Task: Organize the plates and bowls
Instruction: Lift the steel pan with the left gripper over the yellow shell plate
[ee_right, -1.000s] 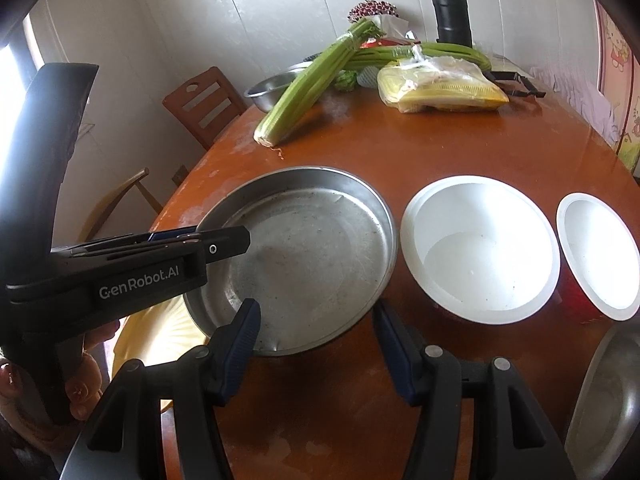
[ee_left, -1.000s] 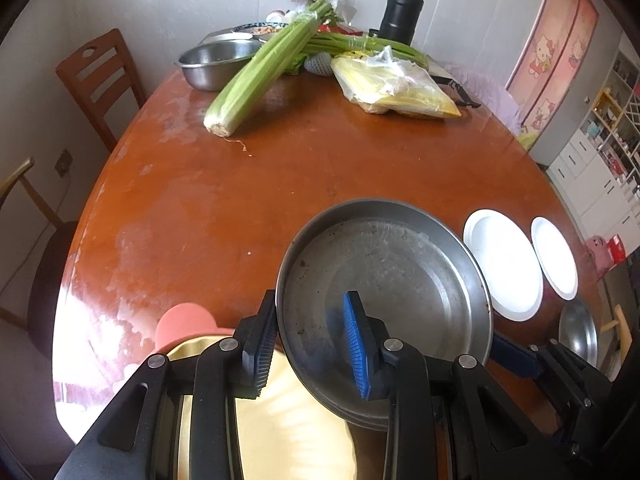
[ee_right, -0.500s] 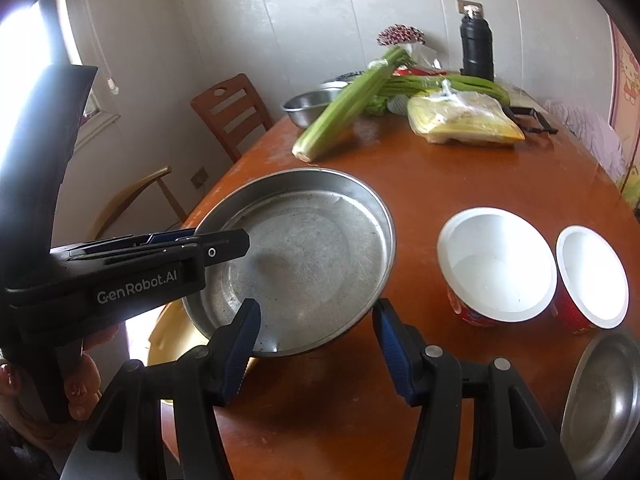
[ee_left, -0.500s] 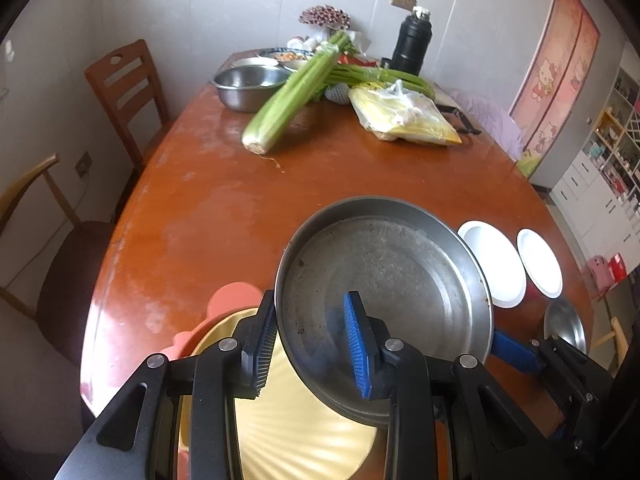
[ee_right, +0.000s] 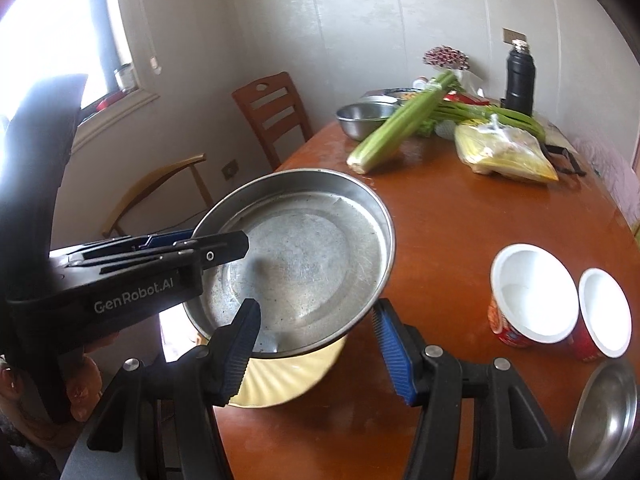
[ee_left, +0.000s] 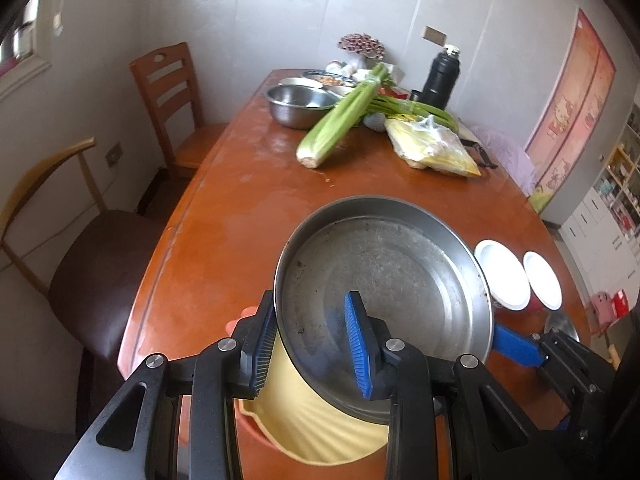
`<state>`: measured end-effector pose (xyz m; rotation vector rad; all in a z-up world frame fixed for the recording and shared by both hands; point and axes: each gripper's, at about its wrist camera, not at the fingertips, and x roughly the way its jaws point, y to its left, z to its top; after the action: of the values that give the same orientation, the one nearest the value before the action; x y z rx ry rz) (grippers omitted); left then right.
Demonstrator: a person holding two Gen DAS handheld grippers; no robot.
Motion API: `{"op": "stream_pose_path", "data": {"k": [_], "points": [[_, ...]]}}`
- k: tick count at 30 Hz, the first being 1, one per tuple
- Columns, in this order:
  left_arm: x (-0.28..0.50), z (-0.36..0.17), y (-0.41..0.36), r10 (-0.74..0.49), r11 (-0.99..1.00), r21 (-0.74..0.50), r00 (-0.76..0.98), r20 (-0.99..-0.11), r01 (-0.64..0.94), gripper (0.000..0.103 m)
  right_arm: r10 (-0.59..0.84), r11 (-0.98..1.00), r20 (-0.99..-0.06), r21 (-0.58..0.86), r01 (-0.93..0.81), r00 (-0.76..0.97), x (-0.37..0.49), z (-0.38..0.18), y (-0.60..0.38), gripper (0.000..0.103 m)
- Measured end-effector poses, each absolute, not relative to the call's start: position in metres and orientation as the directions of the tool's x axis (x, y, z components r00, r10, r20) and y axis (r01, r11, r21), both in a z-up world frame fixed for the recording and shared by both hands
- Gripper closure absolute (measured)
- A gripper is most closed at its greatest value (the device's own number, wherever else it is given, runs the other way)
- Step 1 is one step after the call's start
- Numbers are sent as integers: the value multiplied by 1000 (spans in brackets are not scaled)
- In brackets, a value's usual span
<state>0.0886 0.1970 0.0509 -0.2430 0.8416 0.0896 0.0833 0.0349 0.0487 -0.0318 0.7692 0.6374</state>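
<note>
Daylight from the blown-out window point(ee_right: 60, 28) glares on the table point(ee_left: 224, 248); fisheye corners darken, sharp.

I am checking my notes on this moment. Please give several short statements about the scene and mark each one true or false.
1. The left gripper clamps the rim of the large round steel pan. True.
2. The right gripper is shut on the pan. False: its jaws stand open around the near rim.
3. A pale yellow ribbed plate lies under the pan. True.
4. The two white-lined red bowls are stacked. False: they stand side by side.
5. The green celery bunch lies in the pan. False: it lies on the brown wooden table.
</note>
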Motion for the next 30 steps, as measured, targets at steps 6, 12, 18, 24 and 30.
{"op": "stream_pose_path", "data": {"k": [6, 12, 18, 24, 30], "points": [[77, 39, 209, -6, 960, -188, 651, -759, -209, 70, 533, 795, -666, 184, -579, 521, 80, 44, 48, 44], [72, 31, 206, 3, 957, -187, 649, -761, -224, 69, 526, 788, -687, 173, -591, 501, 77, 35, 51, 44], [72, 16, 204, -14, 952, -202, 622, -783, -232, 69, 522, 786, -702, 176, -592, 485, 76, 27, 47, 44], [71, 4, 202, -15, 948, -200, 594, -804, -246, 69, 520, 782, -714, 178, -598, 468, 75, 20, 46, 44], [66, -1, 202, -3, 942, -197, 582, -813, -271, 69, 526, 772, -718, 178, -610, 456, 72, 18, 47, 44]]}}
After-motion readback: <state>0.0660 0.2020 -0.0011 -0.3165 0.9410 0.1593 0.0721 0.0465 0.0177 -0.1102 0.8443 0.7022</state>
